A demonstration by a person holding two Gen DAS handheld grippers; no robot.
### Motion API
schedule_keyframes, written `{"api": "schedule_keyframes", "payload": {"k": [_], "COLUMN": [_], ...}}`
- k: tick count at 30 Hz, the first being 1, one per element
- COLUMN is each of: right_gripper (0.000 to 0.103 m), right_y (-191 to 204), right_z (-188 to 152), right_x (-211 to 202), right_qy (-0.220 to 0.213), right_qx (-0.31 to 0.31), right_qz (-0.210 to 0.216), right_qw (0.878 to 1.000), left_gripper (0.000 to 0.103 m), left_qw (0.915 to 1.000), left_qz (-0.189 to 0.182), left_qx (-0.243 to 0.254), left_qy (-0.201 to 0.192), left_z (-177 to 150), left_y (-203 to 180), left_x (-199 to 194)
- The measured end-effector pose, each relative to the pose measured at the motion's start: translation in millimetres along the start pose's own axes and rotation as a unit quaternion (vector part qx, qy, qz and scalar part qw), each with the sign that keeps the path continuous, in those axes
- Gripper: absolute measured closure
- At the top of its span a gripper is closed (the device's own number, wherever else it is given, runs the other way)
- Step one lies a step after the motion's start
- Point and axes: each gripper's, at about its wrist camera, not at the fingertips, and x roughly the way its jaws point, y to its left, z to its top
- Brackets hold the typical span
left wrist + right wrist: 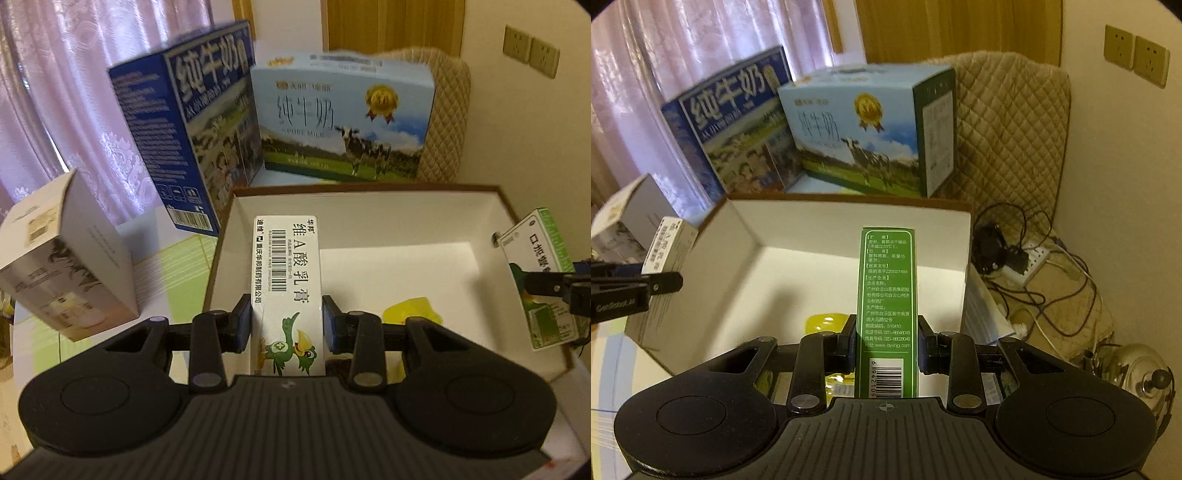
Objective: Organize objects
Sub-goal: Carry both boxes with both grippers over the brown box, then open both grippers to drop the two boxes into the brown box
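Left gripper [287, 324] clamping white carton [286, 291], right gripper [886, 341] clamping green carton [886, 314], over open box [369, 218]

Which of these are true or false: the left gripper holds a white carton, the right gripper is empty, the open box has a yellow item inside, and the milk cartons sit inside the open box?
1. The left gripper holds a white rectangular carton with a green bird picture. True.
2. The right gripper is empty. False: its jaws clamp a green rectangular carton.
3. The open white cardboard box with brown edges has a yellow item inside. True.
4. The dark blue milk carton and light blue milk carton sit inside that box. False: they stand behind it.
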Motion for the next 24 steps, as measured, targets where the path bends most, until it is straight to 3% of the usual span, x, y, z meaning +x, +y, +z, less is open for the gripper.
{"api": "schedule_keyframes", "payload": {"k": [12,24], "right_gripper": [0.076,0.076], "right_y": [-2.5,1.5], "right_z": [-11.0,-8.3], "right_x": [45.1,56.9], "right_qy": [0.051,0.065], "right_qx": [-0.013,-0.025], "right_qz": [-0.022,-0.037], "right_qw": [0.998,0.997], "left_gripper": [0.07,0.066], "left_qw": [0.9945,0.9921], "left_qz": [0.011,0.001], "left_qx": [0.054,0.064], "left_qy": [0.089,0.108], "left_z": [-20.8,-23.3], "left_y": [-10.5,-6.5], "left_x": [78.1,89.2]}}
